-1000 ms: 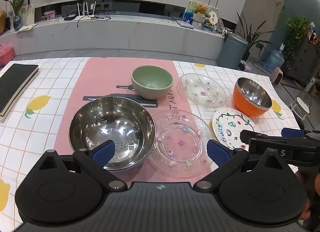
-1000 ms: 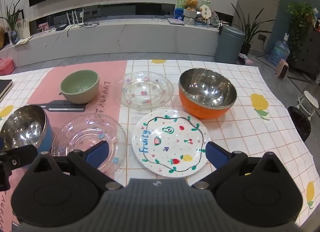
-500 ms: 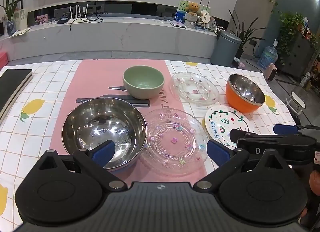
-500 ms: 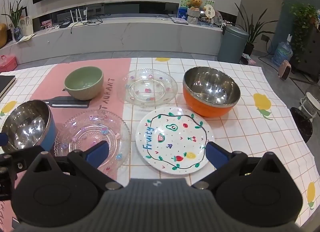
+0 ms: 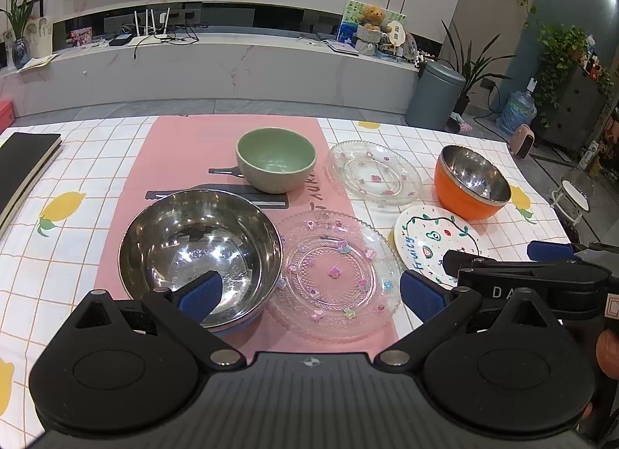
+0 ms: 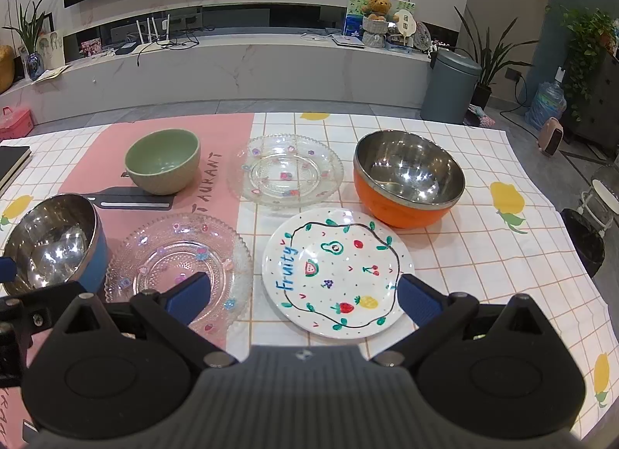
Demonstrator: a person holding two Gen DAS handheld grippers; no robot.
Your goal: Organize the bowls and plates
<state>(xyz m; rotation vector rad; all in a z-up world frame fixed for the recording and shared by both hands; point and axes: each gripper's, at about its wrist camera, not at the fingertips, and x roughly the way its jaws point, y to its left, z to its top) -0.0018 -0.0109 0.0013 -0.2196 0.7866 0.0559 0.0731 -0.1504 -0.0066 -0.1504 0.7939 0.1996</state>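
Both grippers are held spread wide above the near edge of the table (image 6: pixel 503 163), nothing gripped: the left gripper (image 5: pixel 309 296) over the steel bowl (image 5: pixel 199 246) and near glass plate (image 5: pixel 334 273), the right gripper (image 6: pixel 301 292) over the Fruity plate (image 6: pixel 336 271). The green bowl (image 5: pixel 275 164), far glass plate (image 6: pixel 286 174) and orange bowl (image 6: pixel 406 178) are set toward the far edge.

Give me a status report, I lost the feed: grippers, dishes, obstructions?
Left gripper open, empty. Right gripper open, empty, above white fruit plate. Three bowls, three plates all separate, nothing stacked. Nothing in the way.
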